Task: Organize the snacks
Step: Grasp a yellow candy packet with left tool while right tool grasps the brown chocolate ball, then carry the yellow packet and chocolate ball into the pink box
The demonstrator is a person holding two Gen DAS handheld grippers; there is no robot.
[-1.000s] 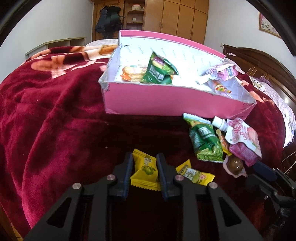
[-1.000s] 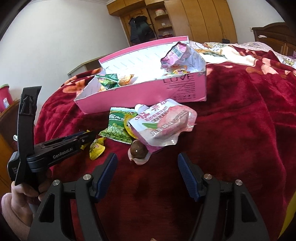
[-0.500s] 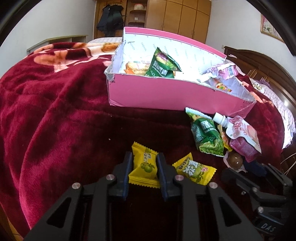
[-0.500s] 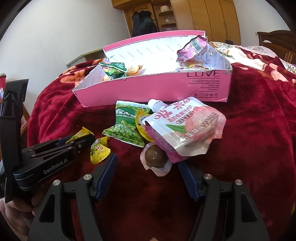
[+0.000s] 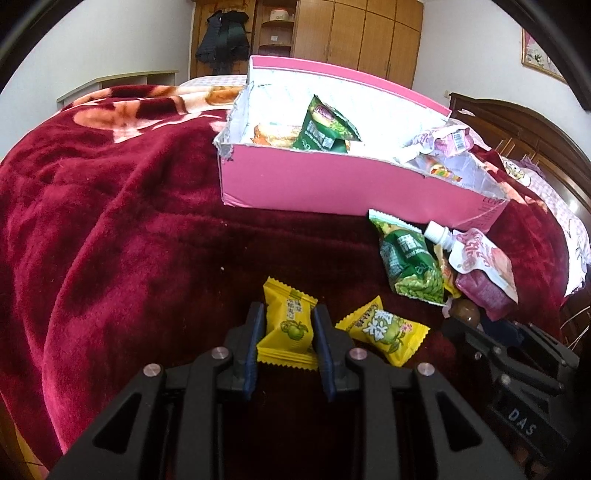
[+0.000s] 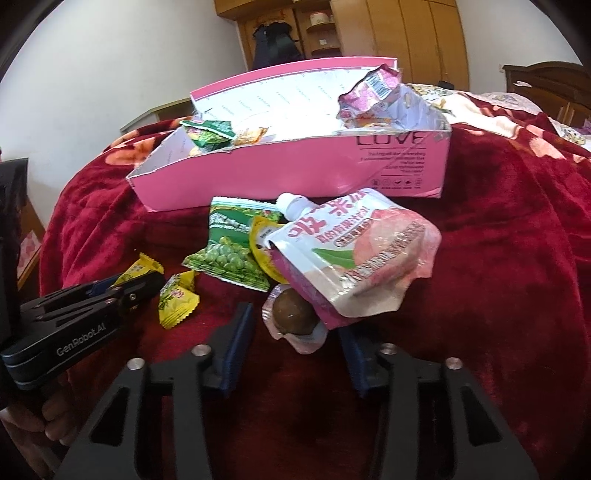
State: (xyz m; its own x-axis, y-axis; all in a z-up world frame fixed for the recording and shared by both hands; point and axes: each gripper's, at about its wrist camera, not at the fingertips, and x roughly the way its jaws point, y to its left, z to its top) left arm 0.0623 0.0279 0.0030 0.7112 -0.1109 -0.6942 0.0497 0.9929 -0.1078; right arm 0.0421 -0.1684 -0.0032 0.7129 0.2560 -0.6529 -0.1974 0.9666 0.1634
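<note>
My left gripper (image 5: pixel 288 317) is shut on a yellow candy packet (image 5: pixel 290 326), low over the red blanket; it also shows in the right wrist view (image 6: pixel 147 280). A second yellow candy (image 5: pixel 384 332) lies just right of it. My right gripper (image 6: pixel 295 325) is open, its jaws on either side of a brown ball snack in clear wrap (image 6: pixel 293 314). A pink-white drink pouch (image 6: pixel 351 251) and a green pea packet (image 6: pixel 229 240) lie behind it. The pink box (image 5: pixel 332 181) holds several snacks.
The red blanket (image 5: pixel 110 221) covers the bed and falls away at the left. Wooden wardrobes (image 5: pixel 351 33) and a dark headboard (image 5: pixel 524 125) stand beyond. The pink box also shows in the right wrist view (image 6: pixel 295 173).
My left gripper has lifted the yellow candy a little and moved closer to the box. My right gripper has moved forward, so the brown ball now sits between its jaws.
</note>
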